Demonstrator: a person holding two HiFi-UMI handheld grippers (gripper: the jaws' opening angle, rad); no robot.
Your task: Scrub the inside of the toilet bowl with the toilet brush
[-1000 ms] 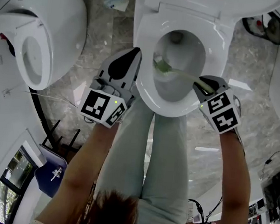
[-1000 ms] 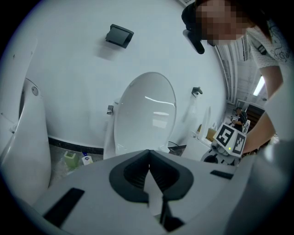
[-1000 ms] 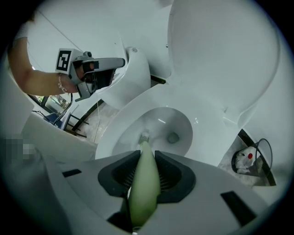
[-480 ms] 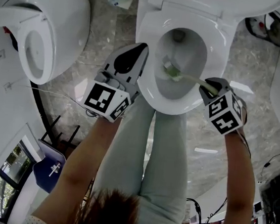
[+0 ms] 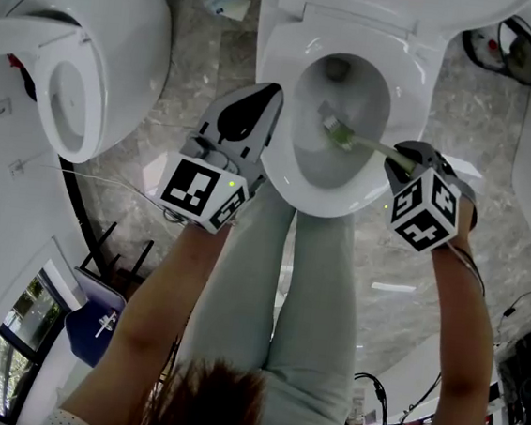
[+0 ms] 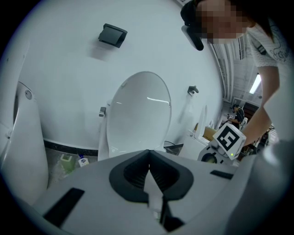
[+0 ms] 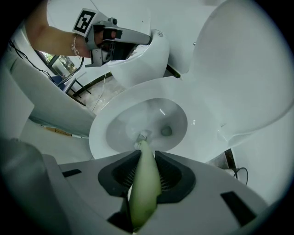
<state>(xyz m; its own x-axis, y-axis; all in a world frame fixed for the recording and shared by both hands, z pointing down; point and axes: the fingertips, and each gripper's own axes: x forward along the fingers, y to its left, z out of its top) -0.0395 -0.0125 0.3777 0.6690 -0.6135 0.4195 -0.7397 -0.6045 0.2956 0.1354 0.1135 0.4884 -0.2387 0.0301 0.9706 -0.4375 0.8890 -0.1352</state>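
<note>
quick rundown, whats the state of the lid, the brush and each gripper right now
toilet lid: raised, standing upright.
toilet brush: gripped by its handle, head down inside the toilet bowl.
left gripper: shut, empty.
right gripper: shut on the toilet brush.

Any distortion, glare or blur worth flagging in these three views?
Head view: dim, edges bowed, white ceramic toilet bowl sharp. Left gripper view: fisheye, black corners, glare streak on the raised white toilet lid. Right gripper view: fisheye, pale green brush handle near the lens, soft.
</note>
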